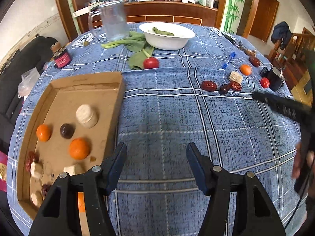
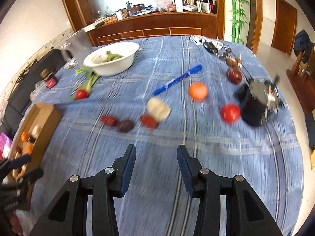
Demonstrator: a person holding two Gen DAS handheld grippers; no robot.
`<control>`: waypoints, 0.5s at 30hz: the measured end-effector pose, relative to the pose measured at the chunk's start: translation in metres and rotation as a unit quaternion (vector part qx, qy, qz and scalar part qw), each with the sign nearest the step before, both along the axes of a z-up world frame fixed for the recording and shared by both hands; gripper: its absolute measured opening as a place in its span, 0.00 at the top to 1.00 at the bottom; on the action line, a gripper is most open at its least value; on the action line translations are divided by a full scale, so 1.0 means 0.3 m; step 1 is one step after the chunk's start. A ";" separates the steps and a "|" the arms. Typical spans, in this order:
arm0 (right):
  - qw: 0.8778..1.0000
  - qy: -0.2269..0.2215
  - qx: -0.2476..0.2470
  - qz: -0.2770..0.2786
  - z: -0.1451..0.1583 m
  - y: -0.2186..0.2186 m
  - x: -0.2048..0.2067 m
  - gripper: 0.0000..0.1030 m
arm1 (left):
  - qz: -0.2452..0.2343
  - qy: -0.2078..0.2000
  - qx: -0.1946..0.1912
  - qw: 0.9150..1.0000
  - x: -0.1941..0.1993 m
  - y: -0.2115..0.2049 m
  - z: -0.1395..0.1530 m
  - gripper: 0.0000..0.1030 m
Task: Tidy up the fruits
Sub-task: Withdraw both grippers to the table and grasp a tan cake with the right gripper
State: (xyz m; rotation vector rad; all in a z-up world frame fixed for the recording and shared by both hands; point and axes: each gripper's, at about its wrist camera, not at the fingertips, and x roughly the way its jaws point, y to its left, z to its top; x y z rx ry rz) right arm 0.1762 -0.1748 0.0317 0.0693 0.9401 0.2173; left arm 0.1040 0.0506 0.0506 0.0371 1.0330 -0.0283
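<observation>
A cardboard tray (image 1: pixel 59 102) on the left holds two oranges (image 1: pixel 79 148), a dark date (image 1: pixel 67 130), a white round cake (image 1: pixel 86 116), red dates and white cubes. My left gripper (image 1: pixel 157 145) hangs open and empty over the blue cloth, just right of the tray. Loose on the cloth to the right lie red dates (image 2: pixel 109 120), a white block (image 2: pixel 158 108), an orange (image 2: pixel 197 90) and a tomato (image 2: pixel 230 112). My right gripper (image 2: pixel 156 147) is open and empty, short of the dates. Another tomato (image 1: pixel 150 63) rests by the greens.
A white bowl (image 1: pixel 167 35) with greens, a clear pitcher (image 1: pixel 113 19) and a dark jar (image 1: pixel 61 56) stand at the back. A blue pen (image 2: pixel 177 79) lies mid-table. A black object (image 2: pixel 254 106) sits beside the right tomato. The table edge curves away on the right.
</observation>
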 end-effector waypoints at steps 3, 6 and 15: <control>1.000 0.002 0.014 -0.002 -0.009 -0.010 0.088 0.55 | -0.004 0.009 0.002 1.000 0.032 -0.010 -0.009 0.40; 1.000 0.005 -0.002 0.009 -0.033 0.016 0.163 0.55 | -0.003 0.021 -0.003 1.000 0.055 -0.012 -0.024 0.40; 0.999 0.034 0.011 0.033 -0.083 0.037 0.242 0.66 | -0.009 0.030 -0.008 0.999 0.171 -0.059 -0.037 0.40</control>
